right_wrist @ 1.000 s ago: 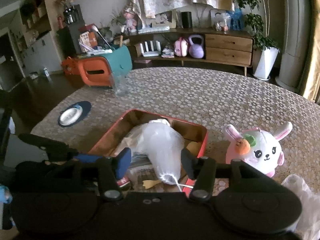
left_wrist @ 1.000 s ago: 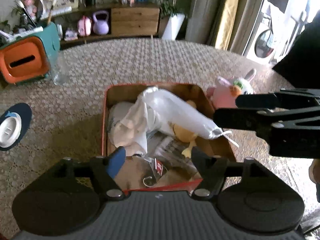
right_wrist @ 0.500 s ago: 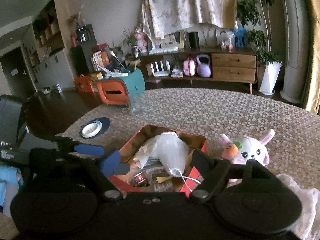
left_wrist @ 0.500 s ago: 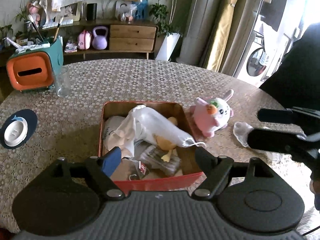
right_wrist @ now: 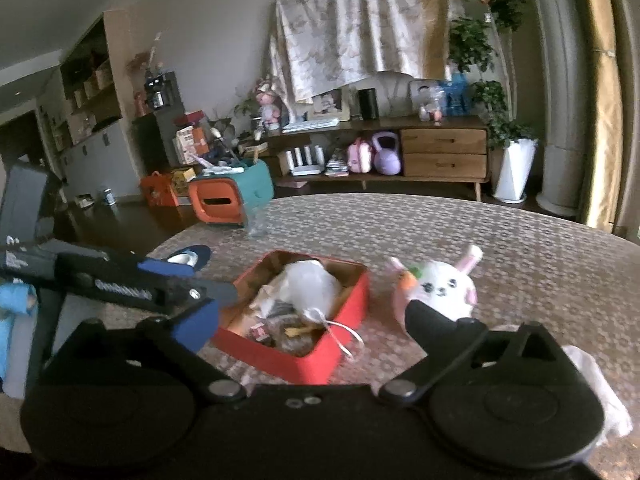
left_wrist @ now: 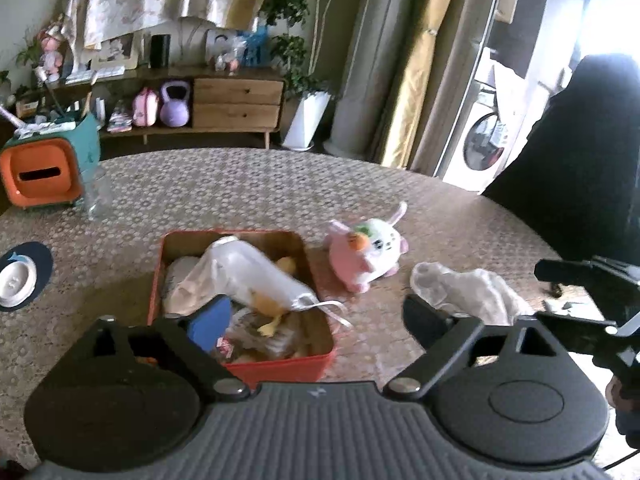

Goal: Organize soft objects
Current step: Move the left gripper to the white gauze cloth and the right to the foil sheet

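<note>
A red box (left_wrist: pixel 280 362) (right_wrist: pixel 352 312) on the round table holds a white drawstring bag (left_wrist: pixel 256 276) (right_wrist: pixel 308 288), a yellow soft toy (left_wrist: pixel 266 304) and other soft items. A pink-and-white bunny plush (left_wrist: pixel 366 254) (right_wrist: pixel 440 286) lies right of the box. A white cloth (left_wrist: pixel 468 292) (right_wrist: pixel 600 392) lies further right. My left gripper (left_wrist: pixel 316 316) is open and empty above the box's near edge; it also shows in the right wrist view (right_wrist: pixel 180 276). My right gripper (right_wrist: pixel 312 318) is open and empty, near the box and bunny.
An orange-and-teal bin (left_wrist: pixel 48 168) and a clear glass (left_wrist: pixel 96 196) stand at the table's far left. A dark coaster with a white dish (left_wrist: pixel 20 276) lies at the left edge. A sideboard (left_wrist: pixel 236 104) stands beyond the table.
Both grippers have pulled back and up from the box, so the box looks smaller and the bunny and white cloth come into fuller view. The bag stays in the box.
</note>
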`<control>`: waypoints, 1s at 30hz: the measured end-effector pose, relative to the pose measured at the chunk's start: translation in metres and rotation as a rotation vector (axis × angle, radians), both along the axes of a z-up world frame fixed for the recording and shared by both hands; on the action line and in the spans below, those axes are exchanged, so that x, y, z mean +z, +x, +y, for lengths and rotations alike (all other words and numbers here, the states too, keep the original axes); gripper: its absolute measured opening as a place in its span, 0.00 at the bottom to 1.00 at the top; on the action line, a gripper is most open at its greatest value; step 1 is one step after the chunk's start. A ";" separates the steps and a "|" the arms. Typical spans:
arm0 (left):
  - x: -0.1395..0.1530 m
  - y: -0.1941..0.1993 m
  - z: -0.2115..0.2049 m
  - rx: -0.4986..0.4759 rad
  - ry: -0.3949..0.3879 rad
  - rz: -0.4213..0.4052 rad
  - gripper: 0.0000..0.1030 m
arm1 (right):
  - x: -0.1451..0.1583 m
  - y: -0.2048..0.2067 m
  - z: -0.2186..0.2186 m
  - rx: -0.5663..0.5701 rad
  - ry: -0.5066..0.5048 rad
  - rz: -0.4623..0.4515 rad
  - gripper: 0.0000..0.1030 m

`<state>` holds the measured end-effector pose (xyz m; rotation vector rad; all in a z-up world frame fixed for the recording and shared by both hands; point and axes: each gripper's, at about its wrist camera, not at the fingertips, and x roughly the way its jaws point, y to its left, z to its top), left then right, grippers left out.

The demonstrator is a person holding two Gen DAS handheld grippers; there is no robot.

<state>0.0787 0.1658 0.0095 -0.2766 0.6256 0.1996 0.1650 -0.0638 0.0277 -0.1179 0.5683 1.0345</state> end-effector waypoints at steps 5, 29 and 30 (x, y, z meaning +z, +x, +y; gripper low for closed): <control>0.007 0.005 -0.021 -0.040 0.021 -0.038 0.99 | -0.002 0.002 -0.037 -0.079 -0.001 -0.032 1.00; -0.034 0.102 -0.151 -0.289 0.081 -0.076 1.00 | -0.053 0.015 -0.213 -0.502 -0.063 0.017 1.00; -0.037 0.107 -0.158 -0.302 0.089 -0.073 1.00 | -0.056 0.016 -0.219 -0.511 -0.068 0.019 1.00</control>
